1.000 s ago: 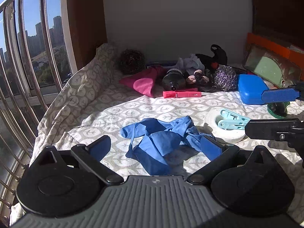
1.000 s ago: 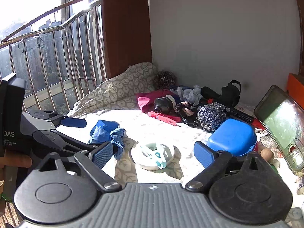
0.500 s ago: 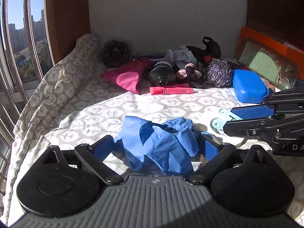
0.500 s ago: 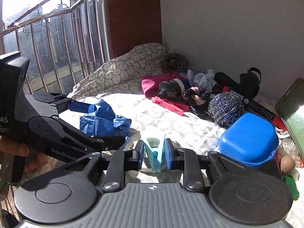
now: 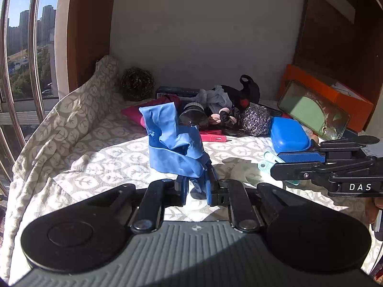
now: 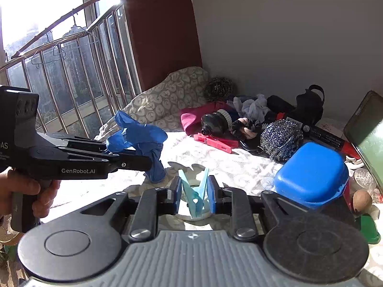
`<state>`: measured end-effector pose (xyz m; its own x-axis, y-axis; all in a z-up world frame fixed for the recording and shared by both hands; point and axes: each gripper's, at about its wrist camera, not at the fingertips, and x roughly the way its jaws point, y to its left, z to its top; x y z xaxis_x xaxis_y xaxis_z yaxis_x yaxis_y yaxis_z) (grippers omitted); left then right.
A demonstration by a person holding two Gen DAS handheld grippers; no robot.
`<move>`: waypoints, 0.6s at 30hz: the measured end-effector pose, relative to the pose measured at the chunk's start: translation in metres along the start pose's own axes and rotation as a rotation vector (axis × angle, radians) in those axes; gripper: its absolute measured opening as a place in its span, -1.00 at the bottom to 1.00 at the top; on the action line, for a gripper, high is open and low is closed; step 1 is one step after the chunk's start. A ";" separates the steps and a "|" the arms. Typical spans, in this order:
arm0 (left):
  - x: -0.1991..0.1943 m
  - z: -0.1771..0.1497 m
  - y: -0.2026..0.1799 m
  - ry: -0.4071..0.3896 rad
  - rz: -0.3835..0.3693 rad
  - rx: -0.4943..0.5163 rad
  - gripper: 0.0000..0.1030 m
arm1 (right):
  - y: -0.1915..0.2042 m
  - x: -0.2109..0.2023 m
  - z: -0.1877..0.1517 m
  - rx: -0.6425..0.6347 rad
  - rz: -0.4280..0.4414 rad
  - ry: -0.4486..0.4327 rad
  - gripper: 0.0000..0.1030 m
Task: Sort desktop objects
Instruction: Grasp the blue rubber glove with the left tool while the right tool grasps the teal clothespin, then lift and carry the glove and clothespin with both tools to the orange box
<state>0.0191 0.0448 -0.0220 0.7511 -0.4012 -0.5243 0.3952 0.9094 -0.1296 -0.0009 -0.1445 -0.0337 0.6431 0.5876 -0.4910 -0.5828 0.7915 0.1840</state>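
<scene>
Currently your left gripper [image 5: 196, 186] is clamped on the blue glove [image 5: 172, 141], lifted off the cloth, your right gripper [image 6: 193, 192] on the teal clothespin [image 6: 195, 191], and the clutter by the wall remains unsorted.

The right gripper [image 6: 193, 192] has its blue pads pressed against a pale blue clothes peg [image 6: 195, 191], which stands with its legs spread upward. To the left, a hand [image 6: 28, 191] grips the left gripper [image 6: 134, 154], clamped on a crumpled blue glove [image 6: 137, 141] that hangs off the leaf-patterned cloth [image 6: 162, 105]. Further back lie a red peg [image 6: 215, 141], a dark bottle [image 6: 215, 122], a steel scourer [image 6: 280, 140] and a blue case [image 6: 311, 175].
</scene>
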 end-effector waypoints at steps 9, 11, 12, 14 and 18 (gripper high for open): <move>0.011 0.005 0.000 0.005 0.021 -0.023 -0.30 | -0.005 -0.012 0.004 0.023 -0.006 -0.041 -0.59; 0.018 0.006 0.002 0.008 0.053 -0.057 0.36 | -0.005 -0.013 0.004 0.027 -0.009 -0.043 -0.59; 0.022 0.006 0.001 0.011 0.064 -0.049 0.49 | -0.005 -0.014 0.003 0.029 -0.011 -0.043 -0.59; 0.033 0.008 -0.001 0.035 0.092 -0.026 0.52 | -0.006 -0.014 0.003 0.033 -0.012 -0.043 -0.59; 0.052 0.009 0.003 0.065 0.119 -0.046 0.53 | -0.007 -0.014 0.001 0.040 -0.016 -0.043 -0.59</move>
<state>0.0639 0.0260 -0.0418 0.7551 -0.2833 -0.5912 0.2790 0.9549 -0.1011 -0.0054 -0.1584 -0.0269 0.6734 0.5810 -0.4571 -0.5524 0.8064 0.2111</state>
